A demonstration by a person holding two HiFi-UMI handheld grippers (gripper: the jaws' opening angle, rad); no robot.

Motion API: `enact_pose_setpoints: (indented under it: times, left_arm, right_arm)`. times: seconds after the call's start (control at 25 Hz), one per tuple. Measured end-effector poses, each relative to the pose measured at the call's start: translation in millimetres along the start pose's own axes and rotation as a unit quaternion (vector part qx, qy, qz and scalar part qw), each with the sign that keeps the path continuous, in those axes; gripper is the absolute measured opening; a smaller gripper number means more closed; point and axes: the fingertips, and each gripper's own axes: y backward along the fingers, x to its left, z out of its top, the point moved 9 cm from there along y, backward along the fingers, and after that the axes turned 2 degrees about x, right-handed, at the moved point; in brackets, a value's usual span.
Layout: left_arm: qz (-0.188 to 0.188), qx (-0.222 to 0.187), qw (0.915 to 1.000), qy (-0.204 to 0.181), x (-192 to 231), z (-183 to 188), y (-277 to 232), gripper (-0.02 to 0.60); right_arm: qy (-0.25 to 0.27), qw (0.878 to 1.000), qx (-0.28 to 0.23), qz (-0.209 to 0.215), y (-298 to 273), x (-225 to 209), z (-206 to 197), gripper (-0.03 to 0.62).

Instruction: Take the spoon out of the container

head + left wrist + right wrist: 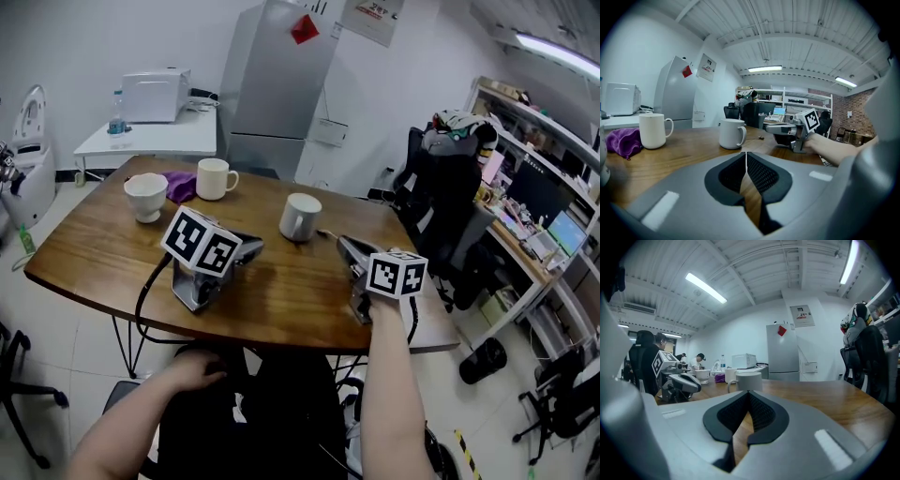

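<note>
No spoon shows in any view. A grey mug (pixel 300 217) stands mid-table, and what it holds is hidden. It is also in the left gripper view as the grey mug (pixel 731 133) and in the right gripper view as the grey mug (pixel 746 380). My left gripper (pixel 251 247) lies on the wooden table (pixel 281 300), shut and empty, with no hand on it; its jaws point toward the mug. My right gripper (pixel 343 243) is held in the right hand just right of the mug, also shut and empty. A tiny dark object (pixel 324 233) lies beside the mug.
A cream mug (pixel 215 178), a white cup (pixel 146 196) and a purple cloth (pixel 180 186) sit at the table's far left. The person's left hand (pixel 192 368) rests below the table's near edge. A black office chair (pixel 441 202) stands to the right, a fridge (pixel 279 84) behind.
</note>
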Motion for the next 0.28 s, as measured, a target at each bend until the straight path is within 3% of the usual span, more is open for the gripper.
enact_pose_setpoints:
  times: [0.28]
  left_arm:
    - [-0.002, -0.008, 1.0000, 0.001, -5.7, 7.6, -9.5, 0.012]
  right_arm:
    - [0.003, 1.000, 0.004, -0.004, 7.7, -10.3, 5.2, 0.002]
